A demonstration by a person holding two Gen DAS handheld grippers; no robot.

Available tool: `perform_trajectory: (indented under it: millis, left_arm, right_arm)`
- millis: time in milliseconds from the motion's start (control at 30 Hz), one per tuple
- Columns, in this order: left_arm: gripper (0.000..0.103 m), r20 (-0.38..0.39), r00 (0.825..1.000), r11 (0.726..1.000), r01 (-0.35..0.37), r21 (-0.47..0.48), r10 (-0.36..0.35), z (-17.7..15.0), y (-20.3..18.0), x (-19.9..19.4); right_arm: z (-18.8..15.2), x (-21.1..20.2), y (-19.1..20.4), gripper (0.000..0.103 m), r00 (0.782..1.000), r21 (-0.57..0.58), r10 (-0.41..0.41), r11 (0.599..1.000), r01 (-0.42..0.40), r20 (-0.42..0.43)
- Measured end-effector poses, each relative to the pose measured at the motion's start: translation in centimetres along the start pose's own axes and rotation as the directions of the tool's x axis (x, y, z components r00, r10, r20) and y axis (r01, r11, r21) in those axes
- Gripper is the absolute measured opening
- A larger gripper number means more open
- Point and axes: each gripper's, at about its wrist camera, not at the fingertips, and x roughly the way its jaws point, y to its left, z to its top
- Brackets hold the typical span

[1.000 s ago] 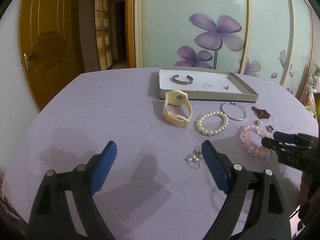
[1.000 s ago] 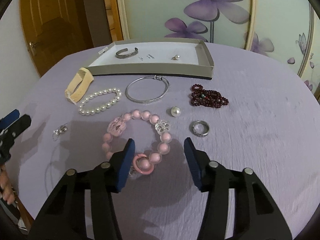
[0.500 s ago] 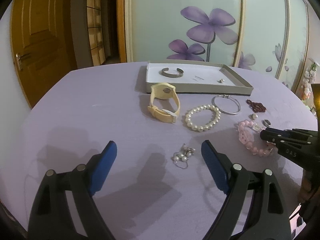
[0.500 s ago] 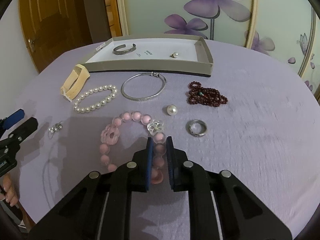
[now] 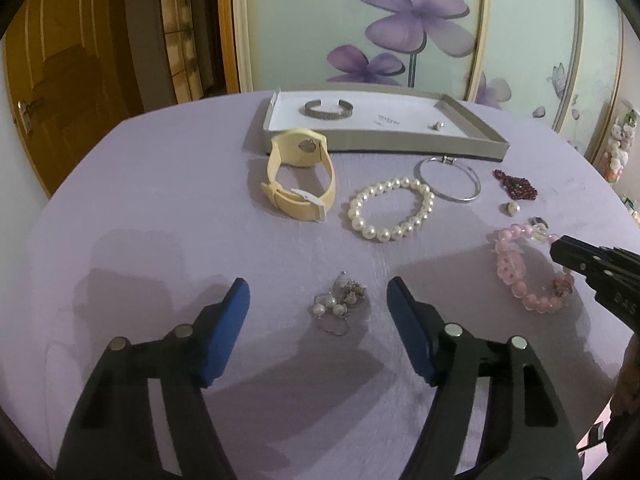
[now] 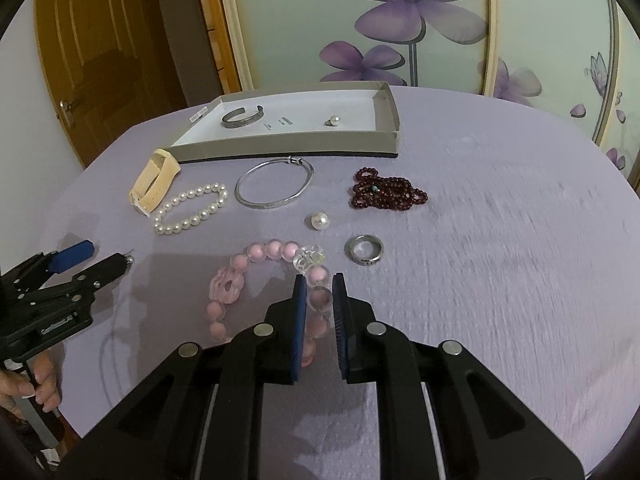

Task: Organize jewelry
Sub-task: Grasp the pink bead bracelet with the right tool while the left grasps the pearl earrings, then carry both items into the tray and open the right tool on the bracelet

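Pinching the pink bead bracelet [image 6: 256, 276] between its blue pads, our right gripper [image 6: 319, 292] is nearly closed, with one bead of the strand sitting between the fingertips and the rest of the loop curving away to the gripper's left on the purple tablecloth [image 6: 500, 280]. Just ahead and to the right of those fingertips we are seeing a silver ring [image 6: 364, 250], and ahead of it a loose pearl [image 6: 319, 221]. Farther ahead the dark red bead strand [image 6: 386, 194], the thin silver bangle [image 6: 274, 188] and the grey tray [image 6: 288, 150] are lying.

We are holding our left gripper [image 5: 318, 300] wide open, gripping nothing, just above the cloth. A small cluster of pearl earrings [image 5: 340, 304] is lying between its spread fingertips, touching neither pad. Ahead of it the white pearl bracelet [image 5: 392, 208] and the cream watch [image 5: 298, 176] are resting, well apart from the pads.
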Motion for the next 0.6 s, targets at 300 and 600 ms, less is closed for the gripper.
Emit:
perform_trajectory:
  millis: [300,600]
  left_arm:
    - [0.028,-0.031,0.999,0.999,0.011,0.032,-0.010,0.2,-1.3,0.7]
    - [0.011,-0.021,0.998,0.998,0.062,0.022,-0.061,0.7,-0.9,0.2]
  right_arm:
    - [-0.1,-0.1,-0.4,0.014,1.000,0.009,0.007,1.000,-0.007,0.003]
    - [0.3,-1.5,-0.3,0.014,0.998,0.001,0.031,1.000,-0.032,0.045]
